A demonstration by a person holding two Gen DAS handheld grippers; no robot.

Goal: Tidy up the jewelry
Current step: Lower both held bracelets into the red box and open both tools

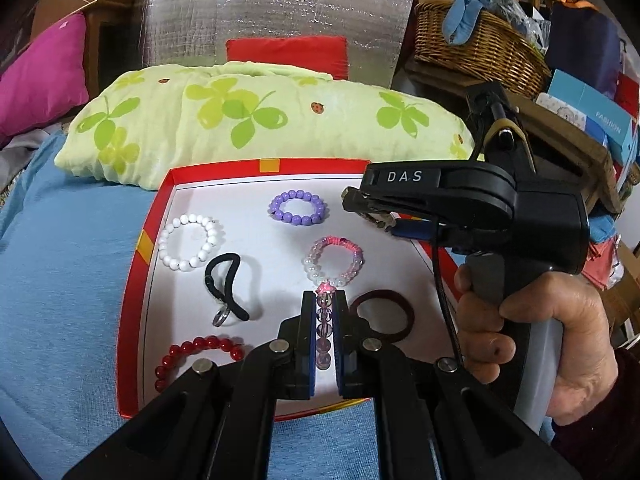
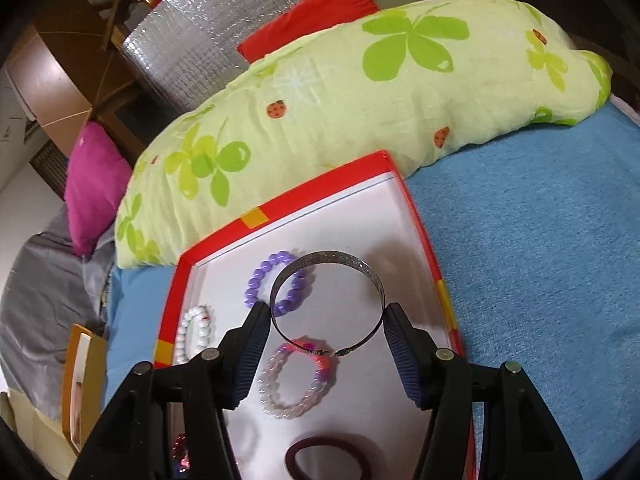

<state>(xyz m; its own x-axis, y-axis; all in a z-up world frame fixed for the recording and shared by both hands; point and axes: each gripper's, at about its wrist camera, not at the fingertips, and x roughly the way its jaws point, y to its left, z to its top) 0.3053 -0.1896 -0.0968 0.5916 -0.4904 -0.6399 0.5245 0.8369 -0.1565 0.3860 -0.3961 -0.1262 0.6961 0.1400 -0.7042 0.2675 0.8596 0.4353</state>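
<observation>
The left tongs [image 1: 324, 300] are nearly closed, pinching a strand of clear pink beads [image 1: 323, 334] over the red-rimmed box [image 1: 134, 280] on the blue bedcover [image 1: 60, 280]. The right tongs [image 2: 328, 320] are spread wide, gripping a silver bangle [image 2: 326, 264] between both pads, above the purple bracelet [image 2: 256, 280] and pink bracelet [image 2: 294, 380] lying in the box.

A bed spread with a blue cover [image 1: 60, 280] carries everything here. On it sits a shallow red-rimmed box [image 1: 132, 292], and right behind that, touching its far edge, lies a pale green clover-print pillow [image 1: 256, 116]. A magenta cushion [image 1: 40, 76] rests further left.
</observation>
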